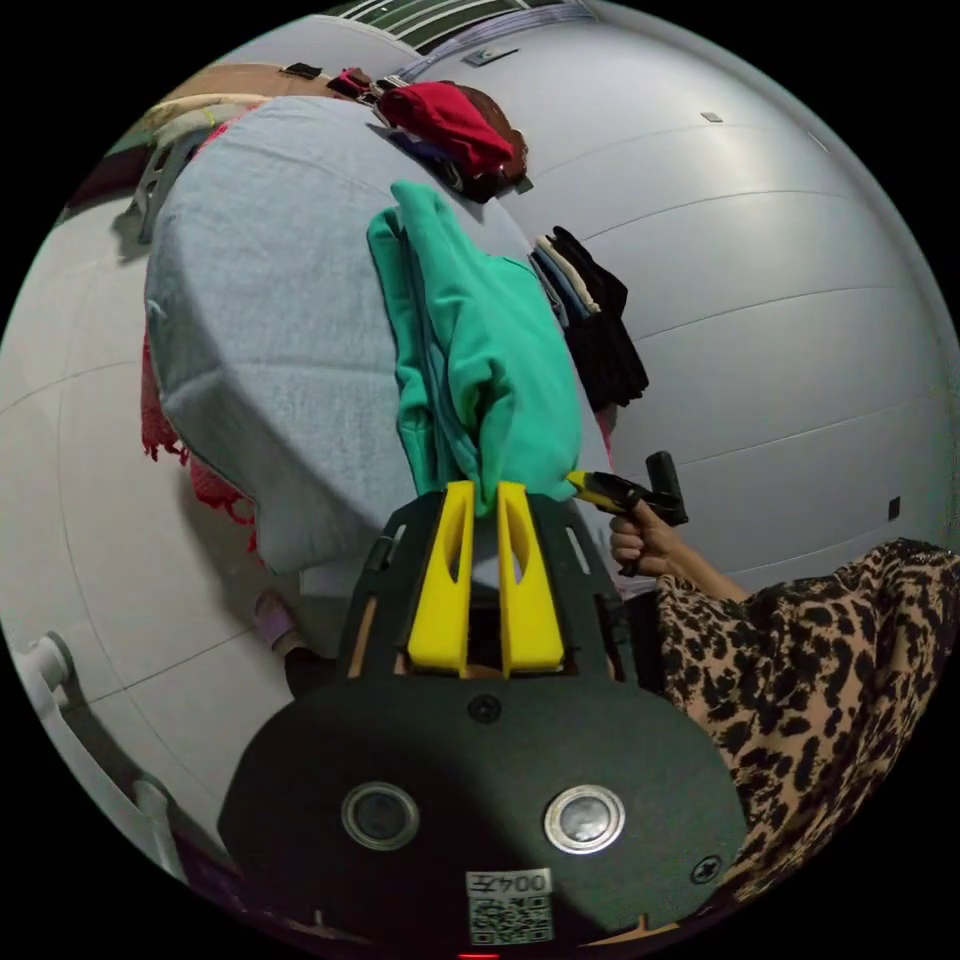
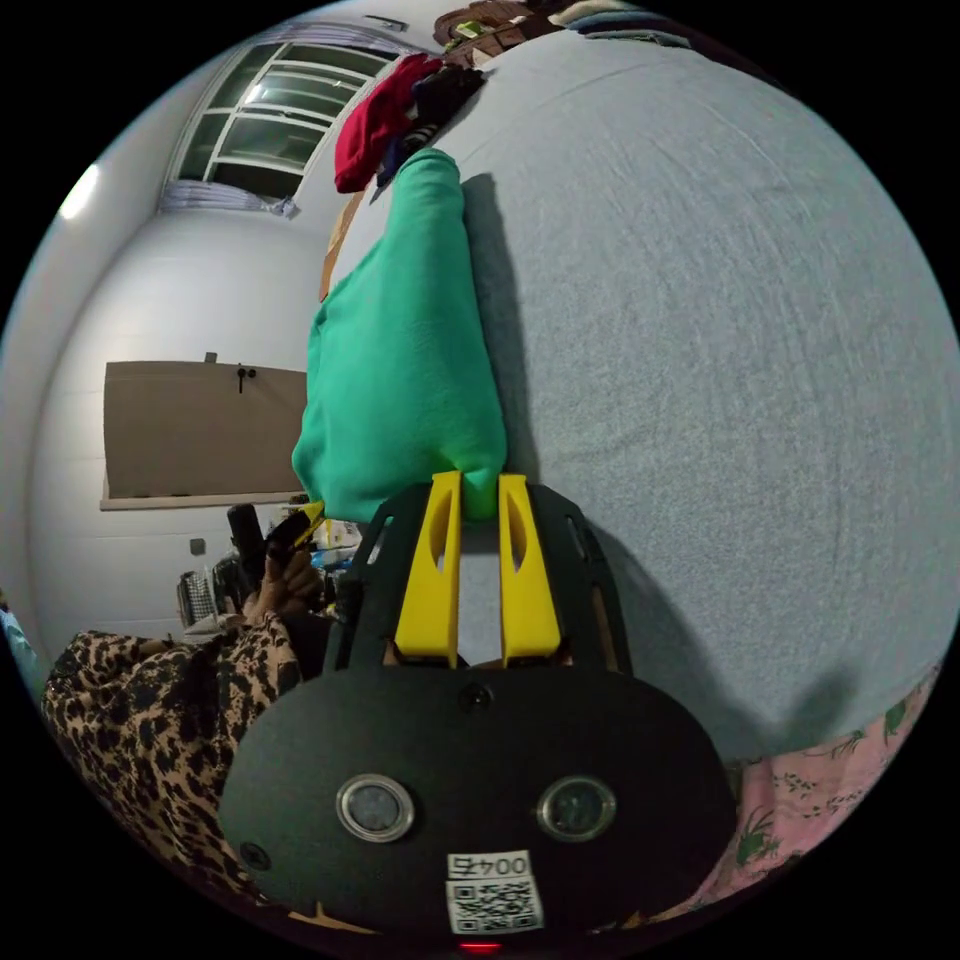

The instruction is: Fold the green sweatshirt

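The green sweatshirt [image 1: 480, 350] hangs lifted above a grey-covered bed [image 1: 270, 300], held at two spots. In the left gripper view my left gripper [image 1: 486, 492] is shut on one bunched edge of the cloth. The right gripper [image 1: 600, 490] shows beside it in a person's hand, its jaws at the other edge. In the right gripper view the sweatshirt [image 2: 400, 370] drapes away from my right gripper [image 2: 478, 488], whose yellow jaws pinch its near edge over the bed [image 2: 720, 350]. The left gripper [image 2: 300, 525] appears at the cloth's far corner.
A red garment [image 1: 445, 120] and dark clothes lie at the bed's far end. Folded dark clothes [image 1: 600, 320] sit at the bed's edge by the wall. A person's leopard-print sleeve [image 1: 810, 680] is close by. A pink patterned sheet [image 2: 800, 800] hangs below the grey cover.
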A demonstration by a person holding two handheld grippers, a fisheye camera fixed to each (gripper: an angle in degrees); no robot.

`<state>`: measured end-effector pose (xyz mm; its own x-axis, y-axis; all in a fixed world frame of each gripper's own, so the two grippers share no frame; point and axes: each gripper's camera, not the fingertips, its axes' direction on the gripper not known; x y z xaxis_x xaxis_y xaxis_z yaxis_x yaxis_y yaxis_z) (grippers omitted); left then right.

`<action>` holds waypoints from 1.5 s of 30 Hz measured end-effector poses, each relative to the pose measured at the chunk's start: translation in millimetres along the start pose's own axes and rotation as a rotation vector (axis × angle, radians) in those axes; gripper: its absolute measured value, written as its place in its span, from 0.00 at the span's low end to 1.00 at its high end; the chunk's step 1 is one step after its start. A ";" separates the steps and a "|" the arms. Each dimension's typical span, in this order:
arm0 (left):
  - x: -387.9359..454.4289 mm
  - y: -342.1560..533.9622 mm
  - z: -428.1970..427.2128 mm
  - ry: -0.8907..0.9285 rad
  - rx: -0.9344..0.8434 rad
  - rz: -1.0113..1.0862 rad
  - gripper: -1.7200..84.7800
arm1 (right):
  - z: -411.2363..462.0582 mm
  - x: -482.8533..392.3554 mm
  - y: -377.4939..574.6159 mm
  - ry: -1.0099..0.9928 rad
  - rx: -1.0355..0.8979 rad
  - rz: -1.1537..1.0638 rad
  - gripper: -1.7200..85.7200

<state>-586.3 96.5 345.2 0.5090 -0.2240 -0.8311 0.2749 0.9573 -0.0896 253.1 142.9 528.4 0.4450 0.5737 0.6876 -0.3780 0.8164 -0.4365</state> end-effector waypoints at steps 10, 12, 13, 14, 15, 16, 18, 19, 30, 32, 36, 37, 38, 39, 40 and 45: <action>-45.7 19.6 24.9 0.188 0.013 -0.144 0.05 | -8.1 15.6 -7.5 -0.052 0.033 -0.023 0.09; -51.0 27.5 25.4 0.242 0.031 -0.198 0.05 | -15.8 27.7 -12.0 -0.140 0.012 0.015 0.10; -50.4 30.2 24.1 0.239 0.040 -0.205 0.05 | -18.5 31.1 -12.9 -0.161 0.005 0.026 0.11; -47.0 36.3 19.0 0.220 0.064 -0.213 0.06 | -25.8 36.3 -13.7 -0.181 0.007 0.039 0.12; -41.1 43.2 10.5 0.203 0.107 -0.212 0.06 | -35.2 39.8 -14.0 -0.176 0.021 0.040 0.14; -37.6 46.4 5.8 0.193 0.131 -0.215 0.06 | -40.2 41.5 -14.5 -0.175 0.028 0.041 0.14; -16.4 54.1 -12.0 0.178 0.233 -0.194 0.06 | -57.7 49.5 -20.4 -0.230 0.063 0.047 0.17; -10.9 53.9 -13.8 0.182 0.250 -0.187 0.06 | -61.1 51.1 -23.1 -0.249 0.073 0.049 0.17; 33.6 -7.1 59.2 0.011 0.202 -0.179 0.11 | -47.0 30.8 -117.9 -0.276 -0.059 -0.040 0.20; 24.0 -2.7 66.7 -0.043 0.202 -0.188 0.07 | -44.4 36.4 -125.1 -0.248 -0.083 -0.047 0.17; 9.7 6.3 77.1 0.045 0.230 -0.213 0.04 | -48.3 46.9 -138.1 -0.283 -0.102 -0.033 0.14; 11.3 6.3 78.0 0.034 0.226 -0.204 0.04 | -49.3 47.1 -140.4 -0.284 -0.110 -0.036 0.14; 14.1 6.2 79.7 0.016 0.219 -0.192 0.03 | -51.1 50.6 -146.1 -0.309 -0.138 -0.024 0.14; 15.8 6.2 81.3 0.004 0.214 -0.184 0.03 | -54.9 55.9 -152.5 -0.340 -0.165 0.002 0.15; 16.2 6.2 82.1 0.001 0.211 -0.181 0.03 | -58.7 57.9 -155.4 -0.353 -0.161 0.004 0.15; 18.0 10.7 89.1 -0.008 0.211 -0.173 0.03 | -98.9 75.8 -206.5 -0.481 -0.008 0.056 0.19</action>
<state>-501.5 86.4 378.2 0.4456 -0.3830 -0.8092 0.5215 0.8457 -0.1131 445.2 24.3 613.2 -0.0029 0.5230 0.8523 -0.3839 0.7864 -0.4839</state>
